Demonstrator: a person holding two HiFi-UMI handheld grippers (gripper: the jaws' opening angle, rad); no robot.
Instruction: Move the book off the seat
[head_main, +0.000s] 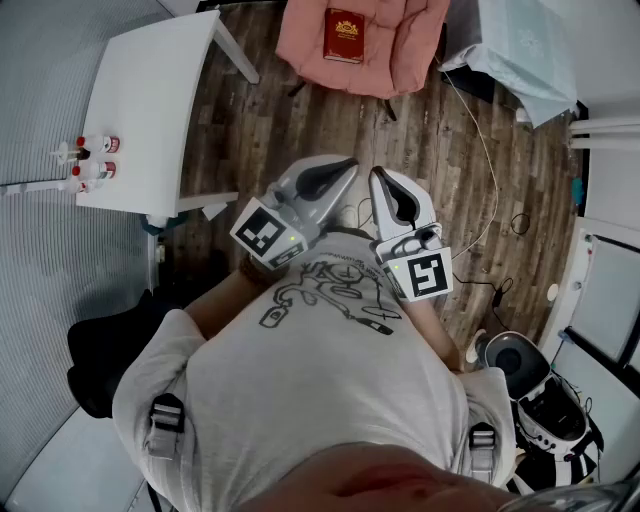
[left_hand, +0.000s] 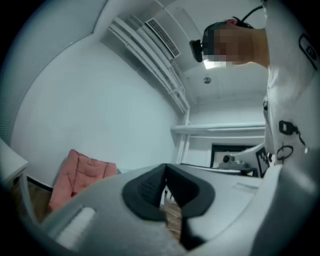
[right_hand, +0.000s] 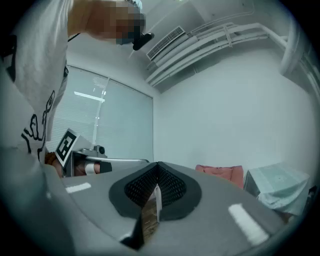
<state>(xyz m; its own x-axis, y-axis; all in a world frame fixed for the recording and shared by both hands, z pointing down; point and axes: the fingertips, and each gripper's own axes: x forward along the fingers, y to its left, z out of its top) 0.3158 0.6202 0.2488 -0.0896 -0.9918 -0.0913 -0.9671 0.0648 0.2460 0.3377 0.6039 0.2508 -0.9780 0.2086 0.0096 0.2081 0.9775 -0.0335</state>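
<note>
A dark red book (head_main: 344, 36) lies flat on the pink cushioned seat (head_main: 410, 45) at the top of the head view. Both grippers are held close to the person's chest, well short of the seat. My left gripper (head_main: 350, 164) is shut with nothing between its black pads, and so is my right gripper (head_main: 376, 172), which stands beside it. In the left gripper view the pink seat (left_hand: 80, 172) shows at the lower left beyond the shut gripper (left_hand: 165, 172). The right gripper view has the seat (right_hand: 222, 171) at the right, past the shut gripper (right_hand: 157, 172).
A white table (head_main: 150, 100) with small red-capped bottles (head_main: 95, 160) stands at the left. A pale cloth-covered piece of furniture (head_main: 520, 50) sits right of the seat. A cable (head_main: 485, 150) trails over the wooden floor. A black-and-white appliance (head_main: 520, 375) stands at the lower right.
</note>
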